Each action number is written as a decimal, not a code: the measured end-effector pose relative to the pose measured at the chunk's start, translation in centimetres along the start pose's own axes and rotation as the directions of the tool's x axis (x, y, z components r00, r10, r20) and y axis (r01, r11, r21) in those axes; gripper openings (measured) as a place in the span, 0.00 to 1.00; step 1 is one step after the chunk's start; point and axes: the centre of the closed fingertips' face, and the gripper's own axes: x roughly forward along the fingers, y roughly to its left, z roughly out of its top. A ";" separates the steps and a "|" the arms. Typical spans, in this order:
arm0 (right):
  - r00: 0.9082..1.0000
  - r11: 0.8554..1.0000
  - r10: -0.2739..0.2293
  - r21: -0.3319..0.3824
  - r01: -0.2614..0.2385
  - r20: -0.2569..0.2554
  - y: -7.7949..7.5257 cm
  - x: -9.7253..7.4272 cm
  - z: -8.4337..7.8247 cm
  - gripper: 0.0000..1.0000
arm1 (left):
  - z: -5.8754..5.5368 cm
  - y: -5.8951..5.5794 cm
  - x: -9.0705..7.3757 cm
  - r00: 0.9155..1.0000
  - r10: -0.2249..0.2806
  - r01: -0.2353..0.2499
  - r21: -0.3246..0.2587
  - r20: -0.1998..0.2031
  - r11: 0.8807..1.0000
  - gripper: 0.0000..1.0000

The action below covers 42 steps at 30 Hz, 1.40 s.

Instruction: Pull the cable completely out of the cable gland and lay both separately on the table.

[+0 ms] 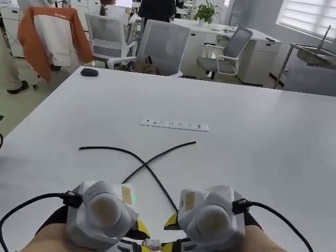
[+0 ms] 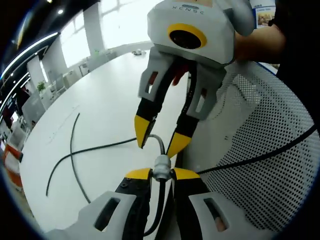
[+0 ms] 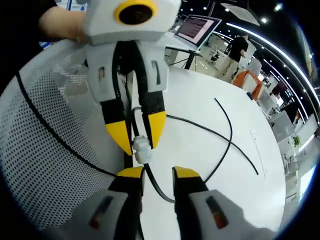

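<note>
A small white cable gland (image 2: pixel 161 168) sits on the end of a black cable (image 2: pixel 100 148). My left gripper (image 2: pixel 161 174) is shut on the gland. Facing it, my right gripper (image 3: pixel 158 173) is open, its yellow tips on either side of the cable just past the gland (image 3: pixel 141 148). In the head view both grippers meet at the near table edge, left gripper (image 1: pixel 143 237) and right gripper (image 1: pixel 172 233), with the gland (image 1: pixel 152 243) between them. The cable (image 1: pixel 157 184) runs away across the white table (image 1: pixel 252 157) and crosses a second black cable (image 1: pixel 173 150).
A white power strip (image 1: pixel 174 125) lies mid-table beyond the cables. A dark mouse (image 1: pixel 88 72) rests at the far left edge. Grey chairs (image 1: pixel 163 47) and an orange jacket (image 1: pixel 50 34) stand behind the table. A mesh chair back (image 2: pixel 250 150) is close behind the grippers.
</note>
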 end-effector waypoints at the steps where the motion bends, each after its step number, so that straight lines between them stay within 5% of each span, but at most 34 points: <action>1: 1.000 1.000 0.000 -0.003 0.000 0.001 0.0 0.0 0.0 0.20 | 0.1 0.1 -0.1 1.000 0.003 -0.003 -0.003 0.006 1.000 0.18; 9: 1.000 0.998 0.008 -0.069 -0.010 -0.023 0.4 0.8 0.1 0.04 | -0.3 0.8 -0.3 1.000 0.008 -0.008 -0.040 0.013 0.999 0.17; 18: 0.997 1.000 -0.019 0.010 0.020 -0.074 -1.0 0.7 -1.8 0.04 | -0.8 1.3 -0.7 0.999 0.036 -0.036 -0.062 0.003 0.997 0.17; 24: 0.967 0.998 -0.048 0.017 0.054 -0.248 -1.4 0.5 -5.6 0.04 | -0.9 1.0 -0.4 1.000 0.028 -0.028 -0.063 -0.007 0.998 0.17; 28: 0.957 0.996 -0.069 0.034 0.082 -0.282 -2.0 0.3 -6.6 0.04 | -0.8 0.8 -0.3 1.000 0.026 -0.026 -0.055 -0.010 0.998 0.17; 31: 0.956 0.999 -0.043 0.007 0.047 -0.289 -1.2 0.6 -6.5 0.05 | -0.9 0.9 -0.4 1.000 0.029 -0.030 -0.054 -0.012 0.998 0.17; 34: 0.963 1.000 -0.025 -0.005 0.024 -0.268 -0.7 0.7 -5.9 0.06 | -1.2 0.5 -0.3 1.000 0.015 -0.017 -0.048 -0.025 0.999 0.17; 38: 0.993 0.999 0.047 -0.013 -0.049 -0.106 0.8 1.2 -2.4 0.15 | -1.1 0.4 -0.1 0.999 0.014 -0.015 -0.036 -0.028 0.999 0.17; 42: 0.997 0.997 0.071 -0.029 -0.070 0.014 1.6 0.9 0.4 0.15 | -0.9 0.4 0.0 1.000 0.011 -0.011 -0.027 -0.022 1.000 0.17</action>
